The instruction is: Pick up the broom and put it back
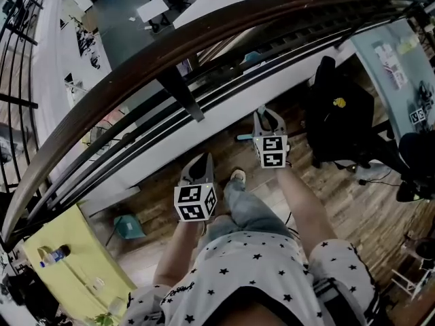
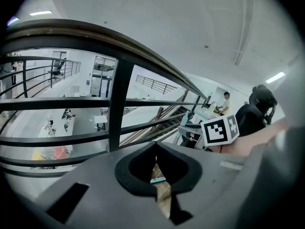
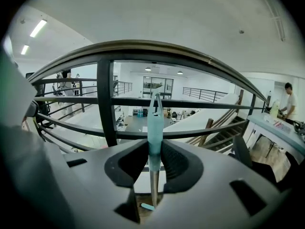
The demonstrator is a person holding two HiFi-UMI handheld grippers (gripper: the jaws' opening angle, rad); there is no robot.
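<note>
The broom [image 3: 154,128] has a teal grip over a thin metal pole and stands upright between the jaws of my right gripper [image 3: 154,149], which is shut on it. A teal piece low on the broom [image 1: 245,137] shows to the left of the right gripper [image 1: 268,116] in the head view, over the wooden floor. My left gripper [image 1: 204,160] is lower and to the left, close to the railing. Its jaws [image 2: 155,149] meet with nothing between them. Through the slit below them I see floor and a bit of teal.
A curved wooden handrail [image 1: 204,29] on black bars runs across just ahead, with an open hall far below. A black office chair [image 1: 336,114] stands to the right. A teal dustpan [image 1: 128,226] lies by a yellow table [image 1: 68,250]. A person [image 3: 288,101] stands at a counter.
</note>
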